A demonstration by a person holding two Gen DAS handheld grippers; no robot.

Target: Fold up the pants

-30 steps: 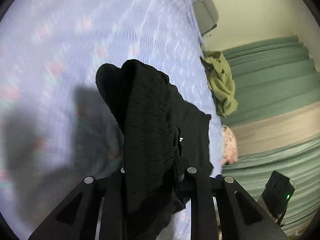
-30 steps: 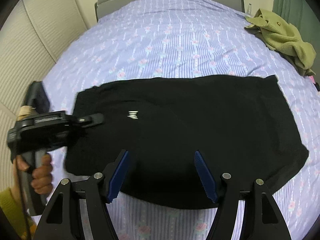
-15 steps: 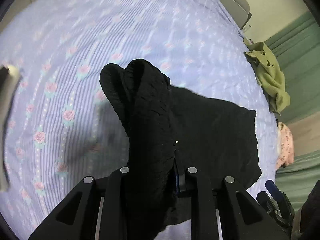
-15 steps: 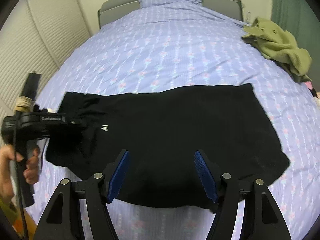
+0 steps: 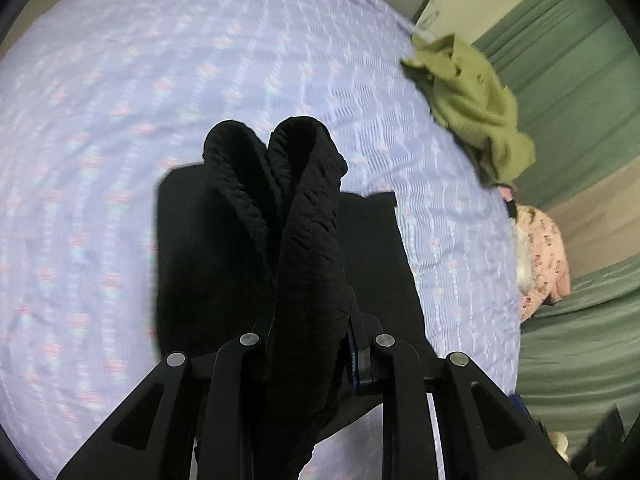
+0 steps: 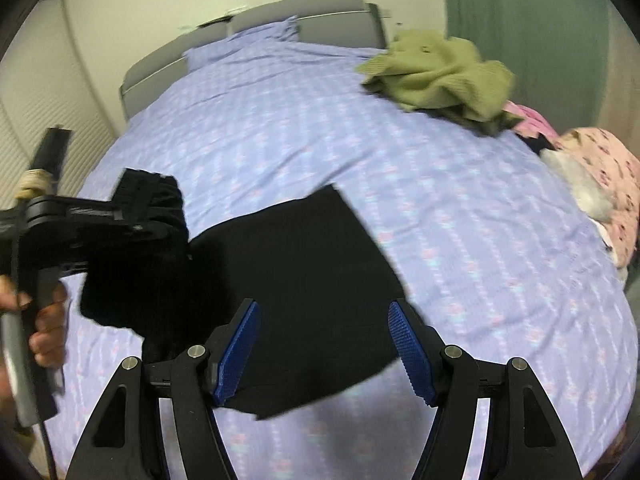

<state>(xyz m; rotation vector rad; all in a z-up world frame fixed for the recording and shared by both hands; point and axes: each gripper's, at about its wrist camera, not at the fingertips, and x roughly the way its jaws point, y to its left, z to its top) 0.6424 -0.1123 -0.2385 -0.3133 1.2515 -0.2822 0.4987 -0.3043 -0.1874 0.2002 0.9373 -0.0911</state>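
Note:
The black pants lie spread on the purple flowered bed. My left gripper is shut on a bunched end of the pants and holds it lifted off the bed; in the right wrist view the left gripper is at the left with the raised cloth. My right gripper is open and empty, hovering above the near edge of the pants.
A green garment lies crumpled at the bed's far right, also in the left wrist view. A pink flowered garment lies at the right edge. The grey headboard is at the back. Green curtains hang at the right.
My left gripper has lifted its end of the pants and carried it rightward over the rest. The pants look shorter and doubled. The right gripper stayed open.

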